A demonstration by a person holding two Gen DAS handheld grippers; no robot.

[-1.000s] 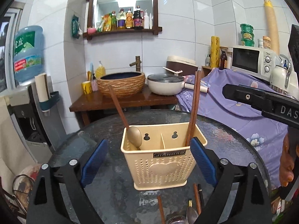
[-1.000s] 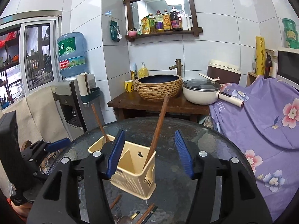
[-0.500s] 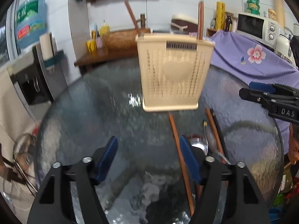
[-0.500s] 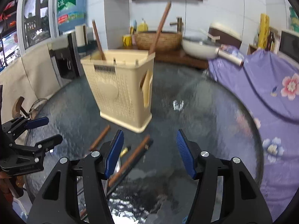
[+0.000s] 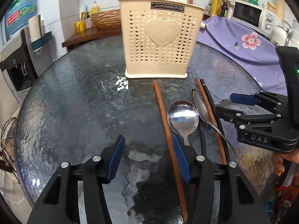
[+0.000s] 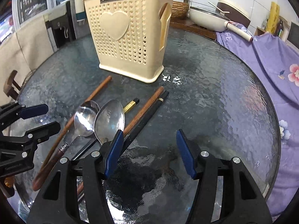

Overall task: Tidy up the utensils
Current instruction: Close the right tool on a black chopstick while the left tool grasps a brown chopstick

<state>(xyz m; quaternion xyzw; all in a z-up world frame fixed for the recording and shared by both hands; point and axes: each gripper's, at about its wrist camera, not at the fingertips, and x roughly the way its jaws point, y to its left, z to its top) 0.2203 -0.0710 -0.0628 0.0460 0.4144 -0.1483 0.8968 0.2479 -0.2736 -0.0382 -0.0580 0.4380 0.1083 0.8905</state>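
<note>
A cream perforated utensil holder (image 5: 158, 37) (image 6: 129, 35) stands upright on the round glass table (image 5: 74, 102), with two wooden handles sticking out of its top. In front of it lie a round metal spoon (image 5: 183, 117) (image 6: 86, 117), an oval metal spoon (image 5: 203, 110) (image 6: 110, 119), wooden chopsticks (image 5: 162, 112) (image 6: 143, 108) and black chopsticks (image 5: 209, 100) (image 6: 149, 112). My left gripper (image 5: 147, 158) is open and empty, low over the table just left of the utensils. My right gripper (image 6: 149, 153) is open and empty, just right of them; it also shows in the left wrist view (image 5: 231, 104).
A purple flowered cloth (image 6: 271, 56) covers the counter right of the table. A white pan (image 6: 207, 16), woven basin (image 5: 106, 18) and microwave (image 5: 250, 16) stand behind. A water dispenser (image 5: 16, 52) is at the left.
Both grippers have dropped from above the holder to low over the table in front of it. The loose spoons and chopsticks now lie close before the fingers.
</note>
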